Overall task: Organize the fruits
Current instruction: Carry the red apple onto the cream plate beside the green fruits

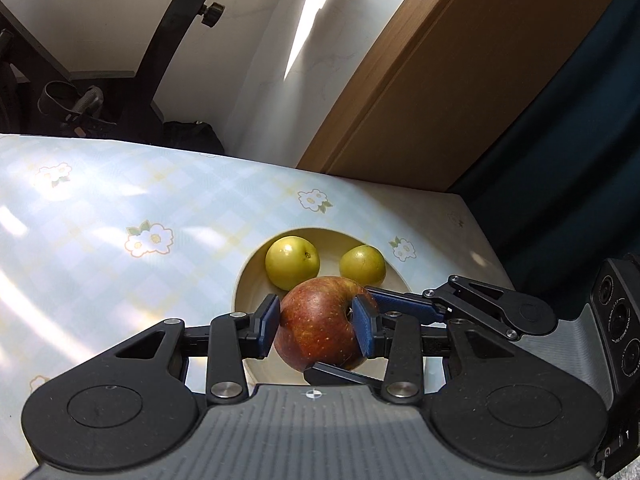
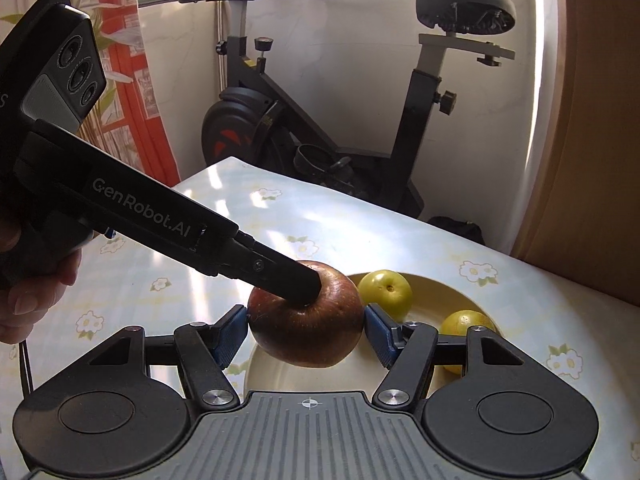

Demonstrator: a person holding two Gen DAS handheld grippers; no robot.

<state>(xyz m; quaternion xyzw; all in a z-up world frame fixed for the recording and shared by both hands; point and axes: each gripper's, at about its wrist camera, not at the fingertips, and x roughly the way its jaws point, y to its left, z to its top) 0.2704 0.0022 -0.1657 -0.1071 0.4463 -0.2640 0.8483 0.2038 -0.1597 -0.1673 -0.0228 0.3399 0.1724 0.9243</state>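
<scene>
Both pairs of jaws are closed on the same red apple (image 1: 320,322), which is held above the near rim of a cream plate (image 1: 245,276). The left gripper (image 1: 318,322) is pressed against the fruit's stem end and its opposite side, while the right gripper (image 2: 305,330) is clamped across its flanks, so the two tools are crossed over it. Two yellow-green fruits (image 1: 293,261) (image 1: 362,266) are seen lying side by side in the plate's far half, apart from the apple. The plate is set near the far corner of a flower-patterned table (image 1: 100,208), whose far edge is backed by a wooden panel (image 1: 420,92). An exercise bike (image 2: 320,120) is seen standing just past that far edge. Wide, sunlit cloth is left bare on the plate's left.
</scene>
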